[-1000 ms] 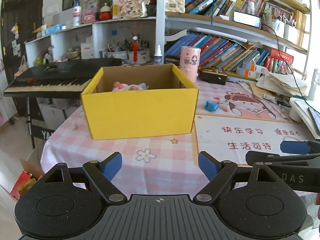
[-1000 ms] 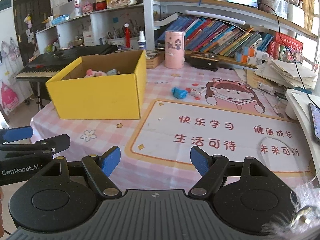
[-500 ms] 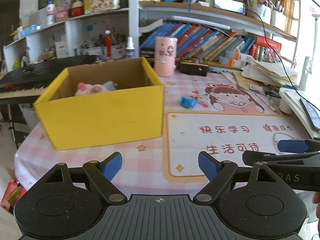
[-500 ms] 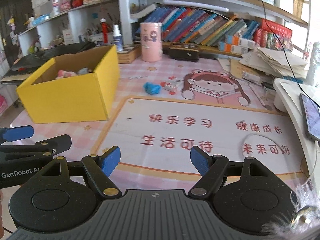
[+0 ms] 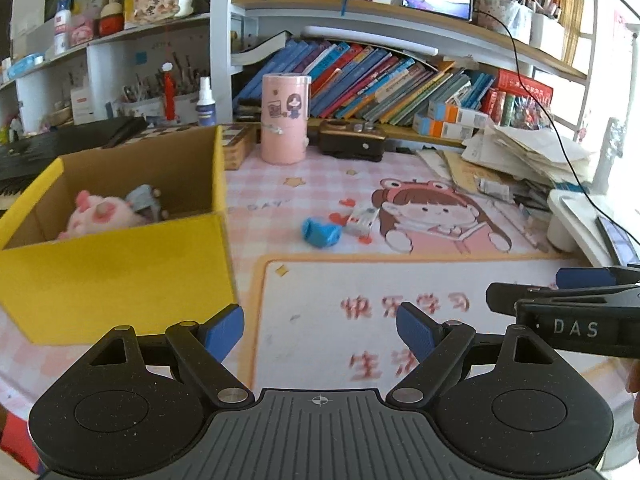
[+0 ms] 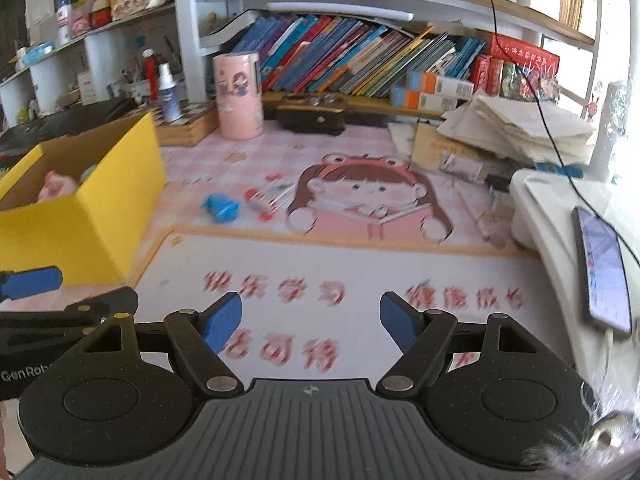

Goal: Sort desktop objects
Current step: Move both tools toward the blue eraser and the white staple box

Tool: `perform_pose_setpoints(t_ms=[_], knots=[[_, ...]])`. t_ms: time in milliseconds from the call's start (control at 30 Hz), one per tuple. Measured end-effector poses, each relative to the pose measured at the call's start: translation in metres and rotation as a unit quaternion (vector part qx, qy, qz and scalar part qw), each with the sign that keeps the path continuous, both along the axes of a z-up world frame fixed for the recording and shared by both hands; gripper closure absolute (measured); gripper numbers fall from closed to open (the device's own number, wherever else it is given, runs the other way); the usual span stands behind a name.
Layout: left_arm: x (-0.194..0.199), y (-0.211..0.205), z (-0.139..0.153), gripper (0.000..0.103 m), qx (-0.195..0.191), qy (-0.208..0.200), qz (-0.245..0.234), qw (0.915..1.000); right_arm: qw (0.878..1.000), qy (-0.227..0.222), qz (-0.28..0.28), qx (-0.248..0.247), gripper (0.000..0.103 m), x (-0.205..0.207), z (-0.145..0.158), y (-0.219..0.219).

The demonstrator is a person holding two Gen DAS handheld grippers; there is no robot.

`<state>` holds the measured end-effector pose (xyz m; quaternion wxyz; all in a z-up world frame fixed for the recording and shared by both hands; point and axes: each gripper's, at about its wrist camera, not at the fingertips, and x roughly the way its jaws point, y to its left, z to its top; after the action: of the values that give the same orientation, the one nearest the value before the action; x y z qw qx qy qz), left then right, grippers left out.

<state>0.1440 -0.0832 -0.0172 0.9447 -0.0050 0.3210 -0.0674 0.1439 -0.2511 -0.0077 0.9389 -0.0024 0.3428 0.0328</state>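
Note:
A small blue object (image 5: 319,232) and a white-and-red item (image 5: 361,216) lie on the pink desk mat; both also show in the right wrist view, blue (image 6: 221,207) and white-and-red (image 6: 269,197). A yellow cardboard box (image 5: 120,268) at the left holds a pink plush toy (image 5: 100,216) and a grey item. My left gripper (image 5: 320,330) is open and empty, over the mat beside the box. My right gripper (image 6: 311,322) is open and empty, over the mat's red lettering. Each gripper shows at the edge of the other's view.
A pink cylinder (image 5: 285,118) and a dark case (image 5: 351,143) stand at the back under the bookshelf. Stacked papers (image 6: 516,128) lie at the right. A phone (image 6: 604,268) rests on a white stand. A keyboard sits behind the box.
Both grippers have swung right and forward: the yellow box slid left in both views and the blue object now appears closer. Jaws stayed open.

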Motion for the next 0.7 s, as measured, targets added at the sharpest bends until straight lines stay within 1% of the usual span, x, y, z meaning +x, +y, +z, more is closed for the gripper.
perform_pose_setpoints(t_ms=[200,367,533,667,700], knots=[[0.028,-0.025,-0.001,0.018,0.001,-0.001,0.020,0.9998,1.000,-0.005,0.009,0.001,0.030,0.035,0.001,-0.028],[0.049,-0.046,-0.003,0.018,0.013,-0.002,0.039,0.9992,1.000,-0.003,0.024,0.011,0.030,0.066,0.000,-0.049],[0.075,-0.058,-0.008,0.018,0.029,-0.006,0.073,0.9969,0.999,-0.003,0.036,0.020,0.030,0.093,0.000,-0.065],[0.102,-0.061,-0.015,0.019,0.026,0.001,0.104,0.9942,0.998,-0.003,0.050,0.023,0.030,0.108,0.000,-0.073],[0.109,-0.062,-0.017,0.022,0.026,0.004,0.111,0.9935,0.998,-0.001,0.053,0.023,0.030,0.111,-0.001,-0.074]])
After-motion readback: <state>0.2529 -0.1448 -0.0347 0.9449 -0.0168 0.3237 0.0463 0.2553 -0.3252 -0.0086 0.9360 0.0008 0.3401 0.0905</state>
